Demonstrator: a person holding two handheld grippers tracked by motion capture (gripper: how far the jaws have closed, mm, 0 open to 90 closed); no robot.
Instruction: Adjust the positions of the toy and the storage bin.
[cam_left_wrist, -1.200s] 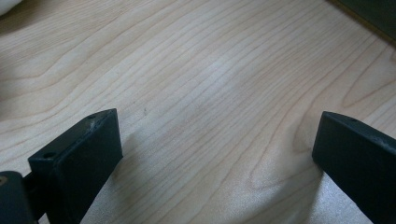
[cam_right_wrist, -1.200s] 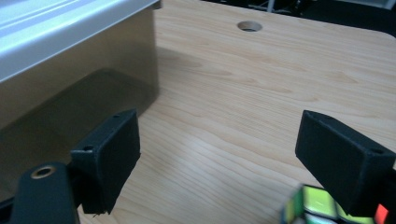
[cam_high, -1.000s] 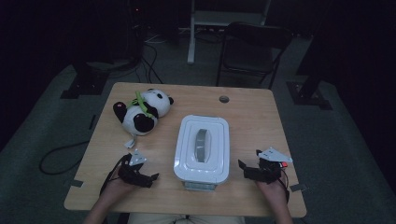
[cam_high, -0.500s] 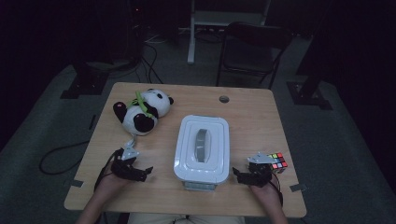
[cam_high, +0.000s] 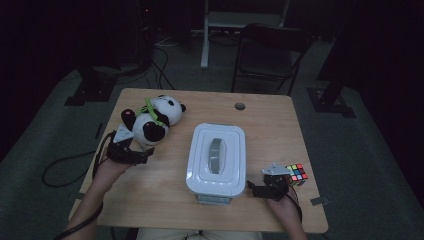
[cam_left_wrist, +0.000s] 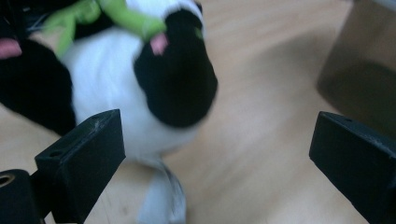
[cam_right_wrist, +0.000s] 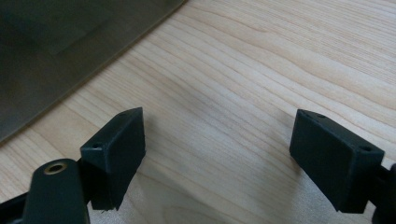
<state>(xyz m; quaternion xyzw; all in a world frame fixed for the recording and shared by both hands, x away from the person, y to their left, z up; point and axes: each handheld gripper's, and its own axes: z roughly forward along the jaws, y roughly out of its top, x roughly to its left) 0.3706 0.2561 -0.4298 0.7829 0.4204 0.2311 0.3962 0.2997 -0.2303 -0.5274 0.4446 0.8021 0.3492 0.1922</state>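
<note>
A black-and-white panda plush (cam_high: 152, 117) with a green strap lies at the table's far left. My left gripper (cam_high: 140, 156) is open just in front of it; in the left gripper view the panda (cam_left_wrist: 154, 84) sits close ahead, left of centre between the wide jaws, untouched. A white lidded box (cam_high: 216, 157) stands mid-table. My right gripper (cam_high: 256, 190) is open beside the box's near right corner, above bare wood (cam_right_wrist: 224, 116), with the box's wall (cam_right_wrist: 60, 46) at upper left. A colourful puzzle cube (cam_high: 296, 174) rests on the table just right of that hand.
The wooden table (cam_high: 165, 200) has a small round hole (cam_high: 240, 106) near its far edge. A dark chair (cam_high: 270, 50) and stand legs are on the floor beyond. Cables trail off the left side of the table.
The left gripper has moved up and forward to the panda. The right gripper has shifted left toward the box, and the cube now lies free on the table beside it.
</note>
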